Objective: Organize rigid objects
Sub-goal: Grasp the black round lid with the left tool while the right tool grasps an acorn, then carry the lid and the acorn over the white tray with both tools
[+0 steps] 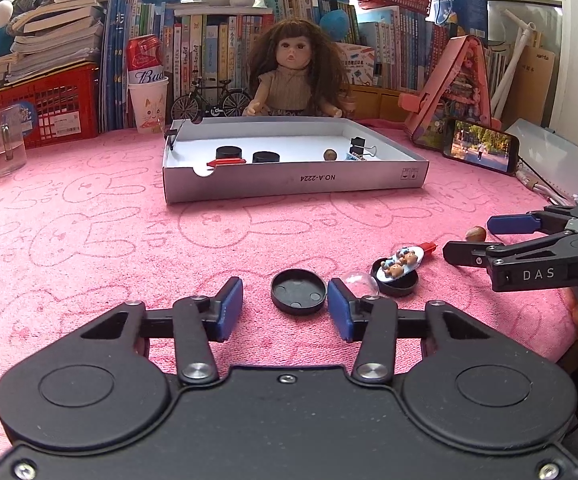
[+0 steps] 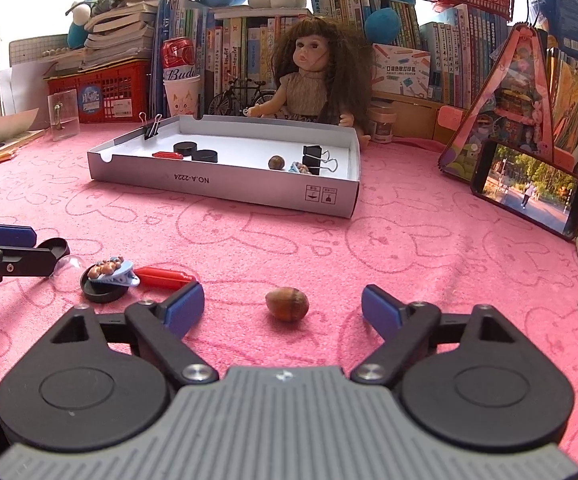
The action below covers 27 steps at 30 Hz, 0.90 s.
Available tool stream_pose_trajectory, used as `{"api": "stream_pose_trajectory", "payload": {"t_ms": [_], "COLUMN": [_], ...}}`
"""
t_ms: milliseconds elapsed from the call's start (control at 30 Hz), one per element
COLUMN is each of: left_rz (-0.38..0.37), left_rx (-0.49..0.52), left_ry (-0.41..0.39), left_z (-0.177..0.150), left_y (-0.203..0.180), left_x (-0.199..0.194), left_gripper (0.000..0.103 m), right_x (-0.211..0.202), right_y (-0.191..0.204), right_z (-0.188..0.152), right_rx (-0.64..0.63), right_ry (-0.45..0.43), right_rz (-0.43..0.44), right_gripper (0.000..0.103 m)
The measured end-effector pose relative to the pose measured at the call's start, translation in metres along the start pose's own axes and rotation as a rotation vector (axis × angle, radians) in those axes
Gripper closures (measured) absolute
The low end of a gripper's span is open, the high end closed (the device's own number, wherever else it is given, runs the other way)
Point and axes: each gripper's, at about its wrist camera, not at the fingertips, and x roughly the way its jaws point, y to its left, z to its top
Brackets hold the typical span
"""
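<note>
The white tray (image 1: 295, 182) lay on the pink rabbit-print cloth (image 1: 129, 240), in front of a seated doll (image 1: 291, 68). Inside the tray: two black discs (image 1: 266, 157), a red stick (image 1: 225, 161), a brown nut (image 1: 329, 154) and a black binder clip (image 1: 359, 146); a second clip (image 2: 151, 128) was pinched on the tray's rim.

Well short of the tray, the left gripper (image 1: 286, 307) bracketed an upturned black cap (image 1: 298, 291). Its blue pads (image 1: 339, 309) stood close on either side, the right one about touching the rim, the left one clear; no firm pinch visible.

Right of that cap sat another black cap (image 1: 399, 282) carrying a small bear figurine (image 1: 401, 263), a clear dome (image 1: 359, 280) beside it, and a red stick (image 2: 165, 278) behind.

The right gripper (image 2: 283, 304) was spread wide around a loose hazelnut (image 2: 287, 303), pads apart from it.
</note>
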Motion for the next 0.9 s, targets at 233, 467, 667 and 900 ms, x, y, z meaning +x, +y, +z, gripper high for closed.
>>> {"api": "stream_pose_trajectory", "payload": {"t_ms": [233,467,667,900], "left_rz": [-0.007,-0.001,0.015,0.037], "left_rx": [0.015,0.002,-0.016,-0.053], "left_ry": [-0.003,-0.011,-0.016,-0.017], "left_z": [0.002,0.005,0.011,0.022], "left_y": [-0.004,-0.006,-0.004,0.003], "left_x": [0.002,0.003,0.004,0.009], "left_gripper": [0.070,0.074,0.074,0.074], "right_x": [-0.006,-0.011,-0.013,-0.010], "right_y": [0.002,0.003,0.001,-0.001], "right_z": [-0.005,-0.007,-0.003,0.007], "right_rx": [0.020,0.051,0.072,0.089], "right_ry": [-0.026,-0.055,-0.071,-0.077], "right_rz": [0.022,-0.001,-0.019,-0.032], "right_gripper": [0.041,0.078,0.078,0.078]}}
